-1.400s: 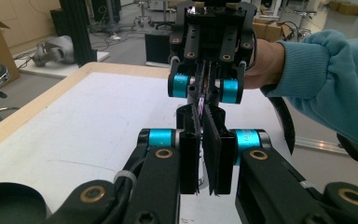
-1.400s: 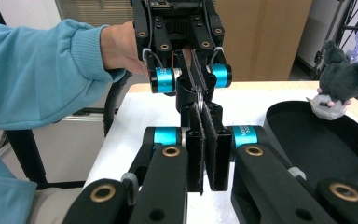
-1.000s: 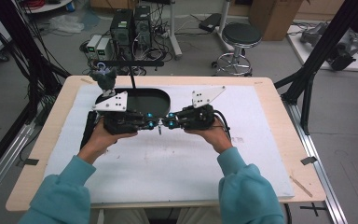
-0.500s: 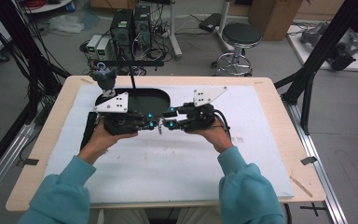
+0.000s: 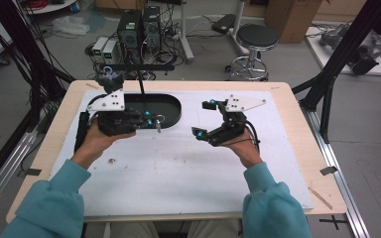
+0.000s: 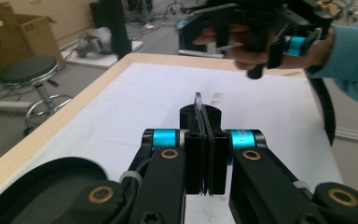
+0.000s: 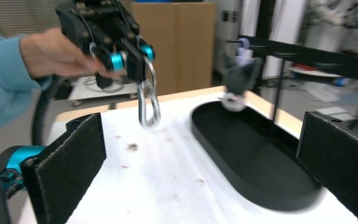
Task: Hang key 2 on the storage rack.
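Note:
A silver metal carabiner [image 7: 149,100] hangs from my left gripper [image 7: 130,51], which is shut on its top end. In the high view the left gripper [image 5: 146,120] hovers at the front edge of the black oval tray [image 5: 171,101], and the carabiner [image 5: 158,123] dangles from its tips. The left gripper view shows the carabiner [image 6: 199,100] edge-on, pinched between the closed jaws of the left gripper [image 6: 204,116]. My right gripper [image 5: 202,119] is open, apart from the carabiner to its right. Its wide-spread pads [image 7: 70,163] frame nothing.
A white mat [image 5: 178,168] covers the wooden table. A black stand with a thin post [image 5: 140,84] and a small clamp piece [image 5: 110,79] rises at the tray's back left. A stool [image 5: 258,37] and computer boxes stand on the floor beyond the table.
The two grippers were together at the carabiner; now my right gripper has opened and pulled away to the right, leaving the carabiner in my left gripper, which shifted slightly left.

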`<state>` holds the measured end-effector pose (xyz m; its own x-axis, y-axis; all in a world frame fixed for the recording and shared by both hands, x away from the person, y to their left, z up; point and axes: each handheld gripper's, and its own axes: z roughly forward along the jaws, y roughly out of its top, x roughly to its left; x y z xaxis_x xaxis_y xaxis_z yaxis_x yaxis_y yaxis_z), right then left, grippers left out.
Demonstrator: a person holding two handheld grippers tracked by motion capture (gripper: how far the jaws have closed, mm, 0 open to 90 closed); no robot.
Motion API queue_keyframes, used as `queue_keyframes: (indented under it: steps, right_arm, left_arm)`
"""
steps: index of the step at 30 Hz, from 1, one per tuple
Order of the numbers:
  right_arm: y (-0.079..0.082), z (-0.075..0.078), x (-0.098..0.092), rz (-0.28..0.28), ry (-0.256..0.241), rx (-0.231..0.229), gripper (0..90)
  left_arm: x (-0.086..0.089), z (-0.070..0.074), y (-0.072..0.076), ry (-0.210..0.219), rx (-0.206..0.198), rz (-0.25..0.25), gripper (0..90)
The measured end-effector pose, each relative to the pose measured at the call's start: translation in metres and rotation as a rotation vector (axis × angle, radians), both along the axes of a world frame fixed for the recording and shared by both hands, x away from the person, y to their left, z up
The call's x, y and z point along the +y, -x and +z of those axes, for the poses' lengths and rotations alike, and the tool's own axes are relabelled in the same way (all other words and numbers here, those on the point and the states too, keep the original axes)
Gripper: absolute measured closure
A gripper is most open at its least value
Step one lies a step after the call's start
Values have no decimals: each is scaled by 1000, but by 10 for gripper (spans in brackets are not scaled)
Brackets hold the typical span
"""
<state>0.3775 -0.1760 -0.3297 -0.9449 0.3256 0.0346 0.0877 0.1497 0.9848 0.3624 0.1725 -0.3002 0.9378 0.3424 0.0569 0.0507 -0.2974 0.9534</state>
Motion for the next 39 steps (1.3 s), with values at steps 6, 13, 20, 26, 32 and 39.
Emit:
queue_keyframes:
  steps: [6,13,20,26,32,39]
  right_arm:
    - [14,-8,-36,-105,-14,-23,5]
    - [36,-26,-73,-207,-2,-38,5]
    - [54,-50,-104,-294,-65,-9,5]
    - [63,-61,-120,-370,-77,-27,6]
    - [70,-69,-125,-408,-70,-45,5]
    - [75,-80,-124,-454,-58,-72,5]
  left_arm:
    - [16,16,-12,-30,-6,64,882]
    - [37,28,-35,-54,4,149,882]
    - [55,30,-60,-74,35,226,882]
    - [67,32,-78,-89,51,298,882]
    - [73,36,-91,-103,63,328,882]
    - [78,37,-105,-140,71,361,881]
